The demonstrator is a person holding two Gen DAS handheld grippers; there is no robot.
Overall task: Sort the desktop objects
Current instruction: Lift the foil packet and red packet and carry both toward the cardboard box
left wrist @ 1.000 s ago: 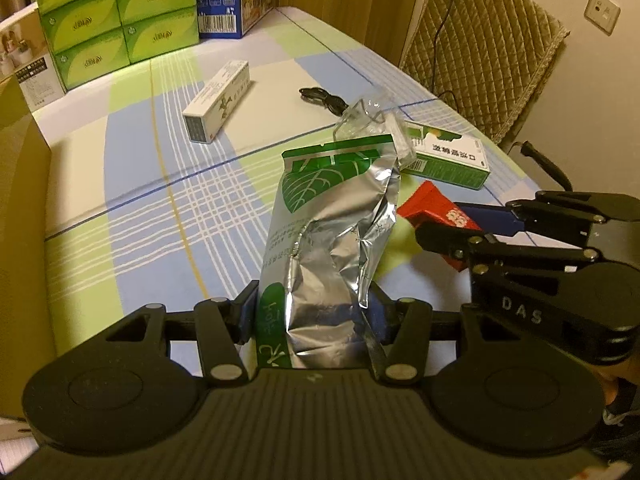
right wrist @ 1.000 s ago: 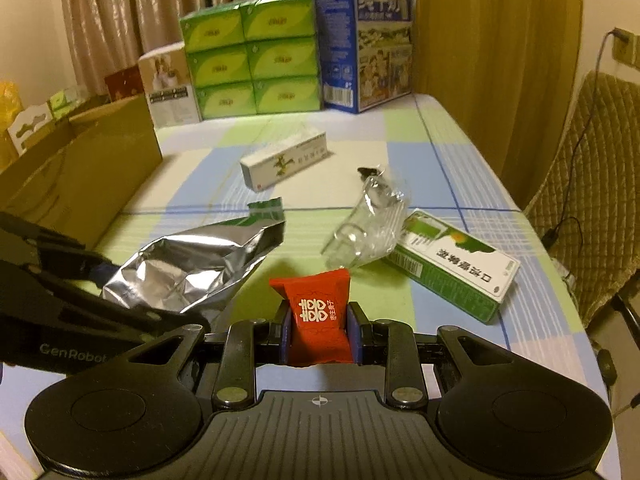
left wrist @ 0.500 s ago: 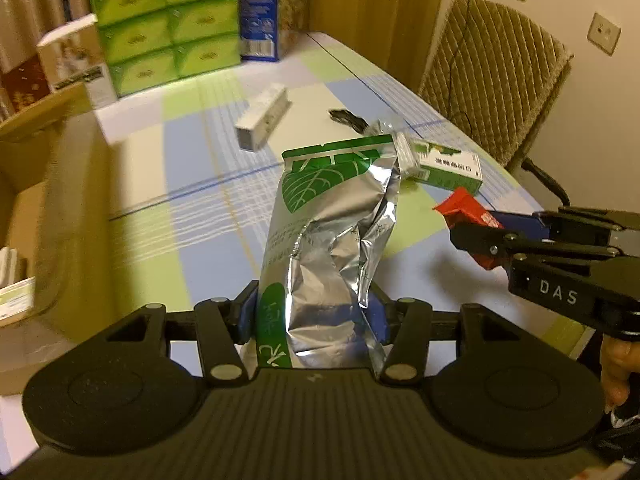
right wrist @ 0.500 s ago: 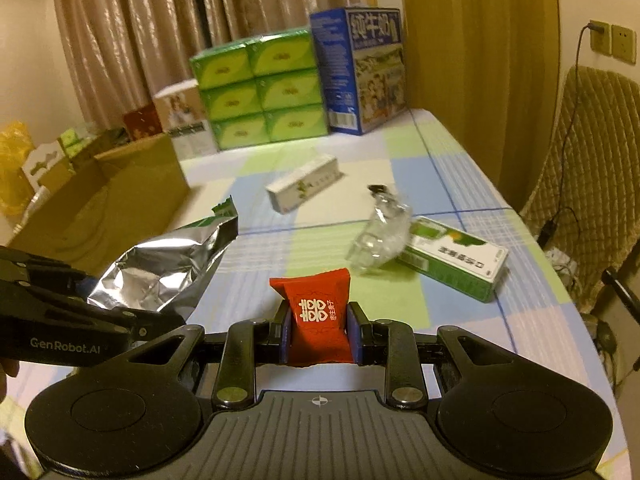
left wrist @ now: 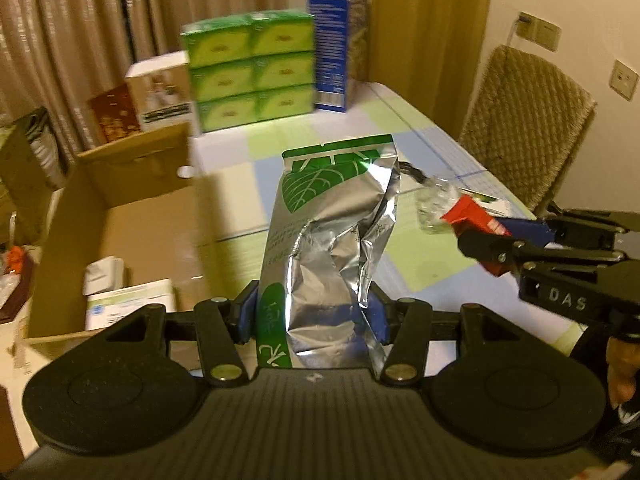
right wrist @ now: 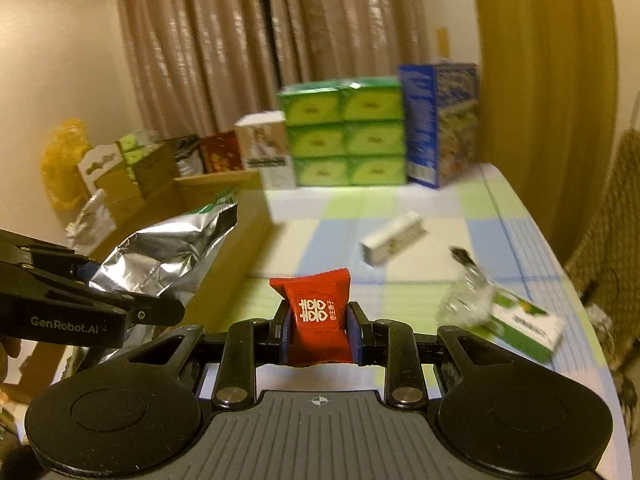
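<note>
Both grippers have swung left and lifted over the last second. 1 s ago the left wrist view looked down the checked table; now the open cardboard box (left wrist: 132,224) fills its left half.

Left gripper (left wrist: 316,320) is clamped on the foil pouch (left wrist: 332,232), gripped near its bottom edge, pouch upright and crumpled, green leaf print at top. It's in the air, just right of the box's near wall, not over the opening yet as far as I can judge.

Right gripper (right wrist: 318,334) is pinched on the red candy packet (right wrist: 318,316), also in the air above the table, trailing the left one.

My read: both items are in transit to the box; the drop is not yet done. Pouch likely goes in first.

Left on the table: the white carton (right wrist: 394,238), the clear plastic wrapper (right wrist: 466,300), the green-and-white box (right wrist: 524,326), so sorting is only partly through.

Hard to see:
- Heavy motion blur; box labels unreadable.
- Box contents: at least 2 pale cartons (left wrist: 128,304) visible, the rest is hidden by the left gripper body.
- The pouch hides the table directly ahead.
- Small dark item near the wrapper, can't identify.
</note>
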